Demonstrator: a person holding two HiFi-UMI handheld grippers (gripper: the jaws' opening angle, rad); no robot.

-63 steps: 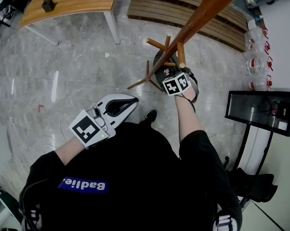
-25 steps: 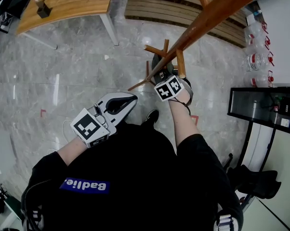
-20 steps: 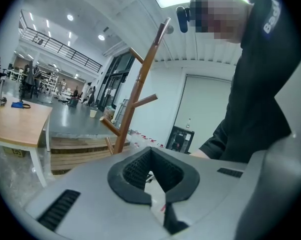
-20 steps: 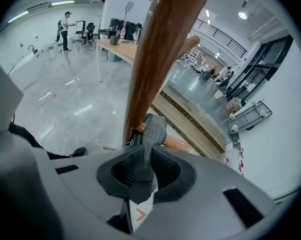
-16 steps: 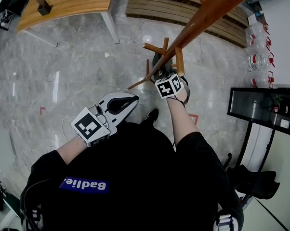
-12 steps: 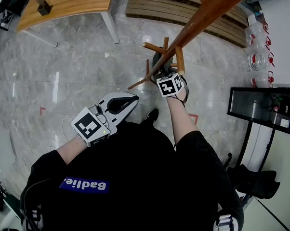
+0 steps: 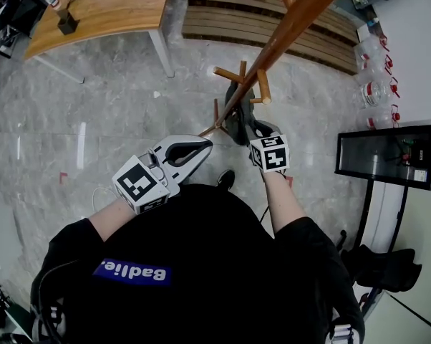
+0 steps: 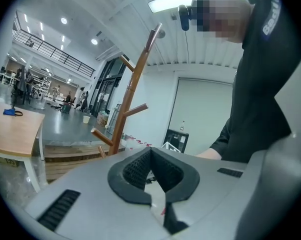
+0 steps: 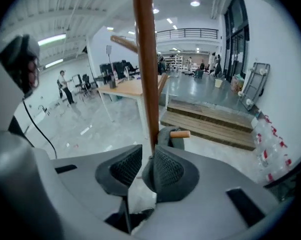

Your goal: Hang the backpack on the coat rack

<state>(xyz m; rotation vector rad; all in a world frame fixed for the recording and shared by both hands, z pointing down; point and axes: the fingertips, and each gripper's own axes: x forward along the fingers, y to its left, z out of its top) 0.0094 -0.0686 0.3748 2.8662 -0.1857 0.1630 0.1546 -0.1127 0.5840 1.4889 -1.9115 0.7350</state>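
The wooden coat rack (image 7: 287, 27) slants across the head view, with short pegs low on its pole. A dark backpack (image 7: 235, 117) hangs at the pole, just beyond my right gripper (image 7: 249, 130). In the right gripper view the pole (image 9: 145, 74) rises straight ahead, and the backpack (image 9: 166, 134) is looped over a peg (image 9: 180, 133) behind the right pad. My right gripper (image 9: 147, 156) stands open, with only floor showing in the gap. My left gripper (image 7: 203, 146) hovers left of the rack, close to my body. Its pads (image 8: 133, 166) meet at the tip, shut on nothing.
A wooden table (image 7: 108, 2) stands at the far left and a slatted wooden platform (image 7: 273, 24) behind the rack. Water bottles (image 7: 373, 70) line the right wall above a black stand (image 7: 387, 160). A person (image 9: 64, 86) stands far off in the hall.
My right gripper has drawn back from the pegs toward my body, leaving the backpack on the rack. The left gripper has drifted slightly right and stays shut.
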